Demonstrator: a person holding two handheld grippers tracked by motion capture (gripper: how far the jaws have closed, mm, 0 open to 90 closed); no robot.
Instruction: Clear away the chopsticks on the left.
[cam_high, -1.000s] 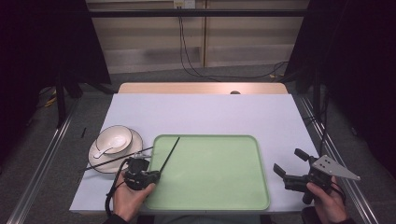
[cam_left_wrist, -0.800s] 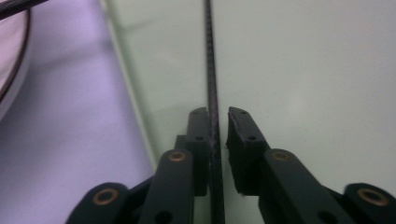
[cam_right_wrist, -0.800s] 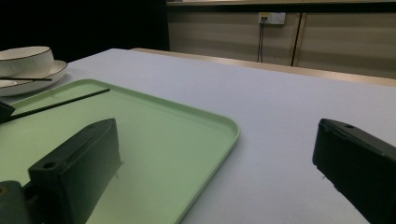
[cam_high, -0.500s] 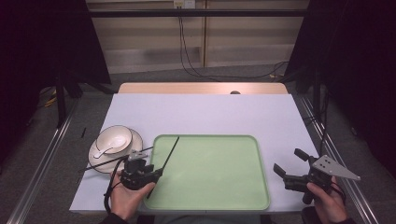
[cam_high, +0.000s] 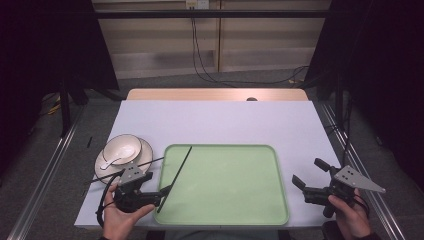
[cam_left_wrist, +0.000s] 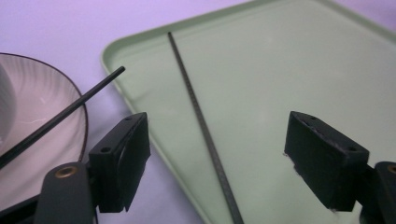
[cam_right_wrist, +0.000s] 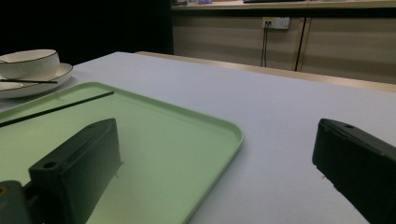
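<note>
Left gripper view has your left gripper (cam_left_wrist: 217, 158) with jaws just spread wide, released, the thin black chopstick (cam_left_wrist: 201, 130) lying free between them on the pale green plastic tray (cam_left_wrist: 299, 60), so you have one stick delivered. Its mate, the second black chopstick (cam_high: 127, 169), lies across the white saucer (cam_high: 145, 150) beside the white bowl (cam_high: 122, 147), so that one is left to fetch. Your right gripper (cam_high: 312, 181) is idle with jaws apart, holding nothing, off the tray's right edge.
</note>
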